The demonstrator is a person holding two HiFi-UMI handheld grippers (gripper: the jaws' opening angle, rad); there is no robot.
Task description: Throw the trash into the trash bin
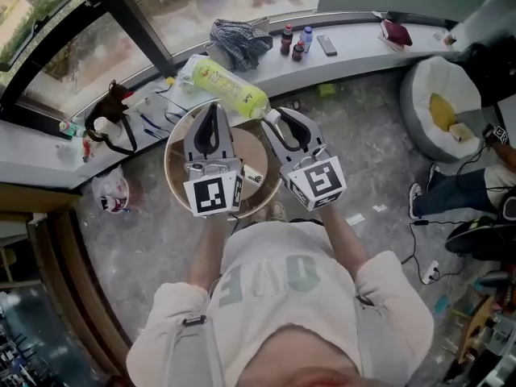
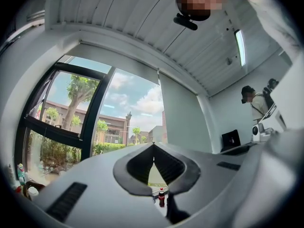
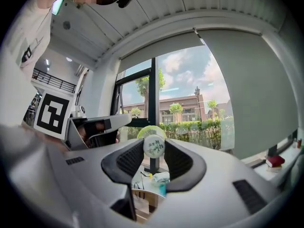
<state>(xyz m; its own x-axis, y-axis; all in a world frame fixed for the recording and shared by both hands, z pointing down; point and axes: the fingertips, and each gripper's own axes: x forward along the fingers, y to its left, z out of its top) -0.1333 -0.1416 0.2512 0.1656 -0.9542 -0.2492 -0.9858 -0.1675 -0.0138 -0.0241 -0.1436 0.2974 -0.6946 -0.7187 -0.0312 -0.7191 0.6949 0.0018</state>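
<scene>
Near the window (image 1: 201, 14), right gripper (image 1: 272, 119) pinches a green bottle (image 1: 223, 87) (over the trash bin (image 1: 172, 180)); fingers of the left gripper (image 1: 212, 110) press together.

Bottle (image 1: 224, 87) in right tongs (image 1: 272, 117), over the bin's (image 1: 168, 164) far rim, left tongs (image 1: 214, 107) just beside, ledge (image 1: 355, 40) behind.

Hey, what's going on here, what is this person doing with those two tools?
A person stands over a round trash bin with a handheld tool in each hand. The right tool is clamped on one end of a yellow-green plastic bottle, holding it roughly level so that it sticks out past the bin's far rim. The left tool is shut on nothing and is held over the bin. The bottle has not been dropped in yet.
</scene>
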